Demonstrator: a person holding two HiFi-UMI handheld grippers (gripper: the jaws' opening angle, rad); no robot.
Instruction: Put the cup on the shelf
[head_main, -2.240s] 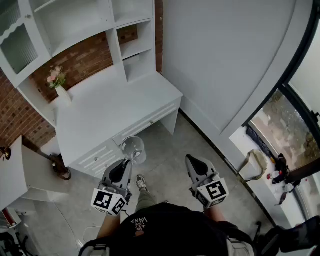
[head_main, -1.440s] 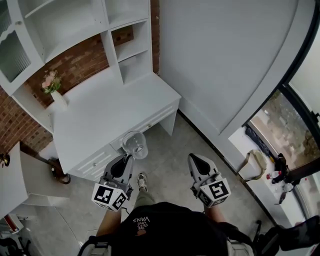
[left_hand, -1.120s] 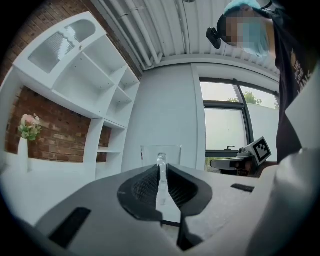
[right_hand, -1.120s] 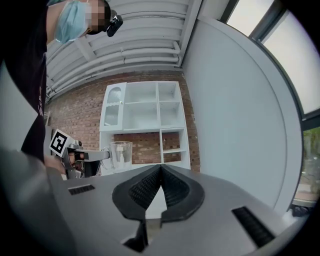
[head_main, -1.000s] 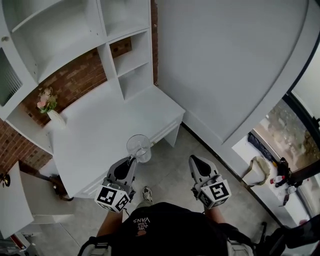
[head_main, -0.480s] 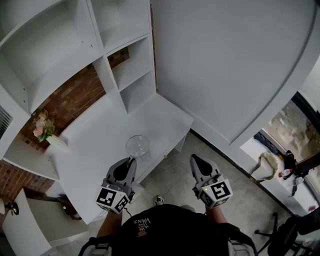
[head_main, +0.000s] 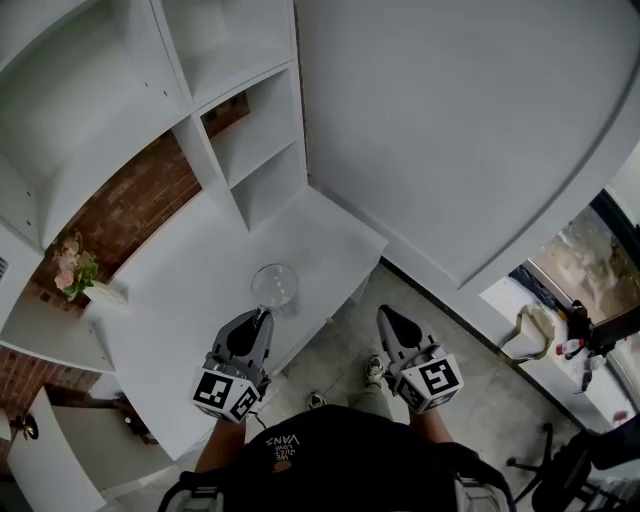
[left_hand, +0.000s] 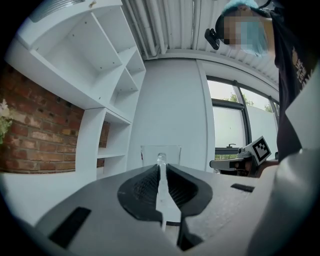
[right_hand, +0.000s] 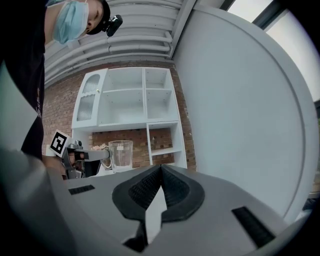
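Up front, the right gripper (right_hand: 161, 167) has its jaws pressed together, nothing between them. Beyond stands the white shelf unit (right_hand: 135, 105) against a brick wall (right_hand: 59, 107). Before its lower left corner, the left gripper (right_hand: 105, 154) pinches a clear glass cup (right_hand: 120, 155), upright.

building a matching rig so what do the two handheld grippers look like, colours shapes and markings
The left gripper and right gripper look the same: light grey bodies that taper to pointed tips, with black ribbed pads lining the inside of the jaws. Each carries at its rear a white cube with black square markers. No cables show. The person wears a black top with pale lettering.
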